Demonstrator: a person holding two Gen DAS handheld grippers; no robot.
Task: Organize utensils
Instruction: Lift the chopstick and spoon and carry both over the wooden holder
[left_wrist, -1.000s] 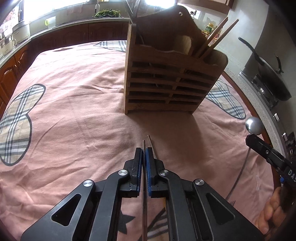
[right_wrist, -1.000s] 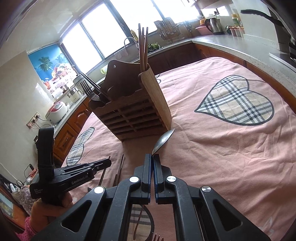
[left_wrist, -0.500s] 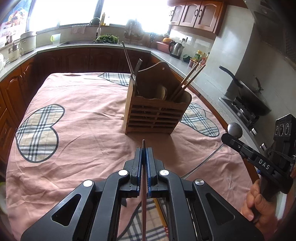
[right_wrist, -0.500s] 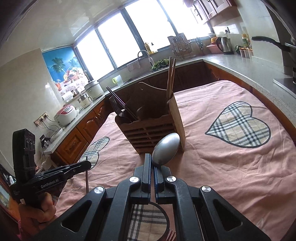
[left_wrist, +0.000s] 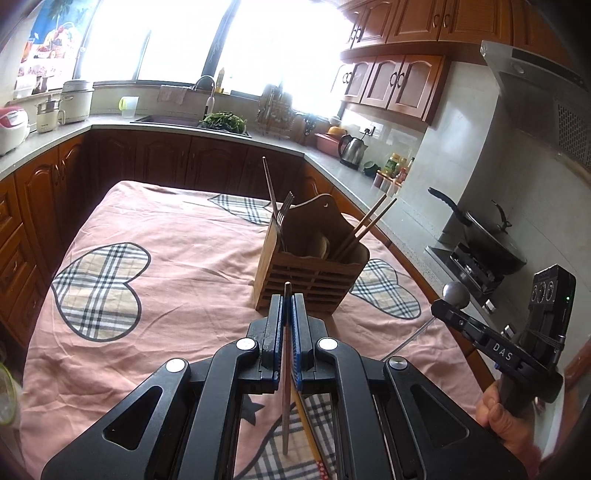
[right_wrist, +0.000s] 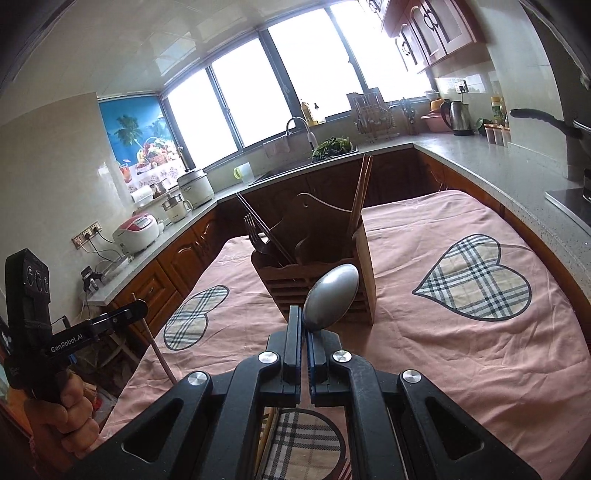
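A kitchen bench (left_wrist: 166, 266) covered with a pink cloth printed with plaid hearts fills both wrist views. Toward its far middle stands a slatted wooden utensil holder (left_wrist: 310, 275) with a tall curved back board. Its left compartment holds a fork (left_wrist: 283, 214) and thin dark chopsticks, all upright and leaning slightly. Its right compartment holds a pair of light wooden chopsticks (left_wrist: 369, 221) tilted to the right.

The left gripper (left_wrist: 288, 306) is raised above the near edge of the bench, its jaws pressed together on a thin metal chopstick (left_wrist: 286, 387). The chopstick runs along the line of the fingers, with its tip poking out just past them, toward the holder.

The right gripper (right_wrist: 306, 325) is also lifted over the near side of the bench, jaws pinched on the handle of a metal spoon (right_wrist: 332, 297). The spoon's bowl sticks up beyond the fingertips and appears in front of the holder's slatted face. From the left wrist view the same spoon shows at the right, its bowl above the gripper and its handle slanting down.

A yellow-handled utensil (left_wrist: 304, 424) lies on the cloth beneath the left gripper; what kind it is cannot be told.
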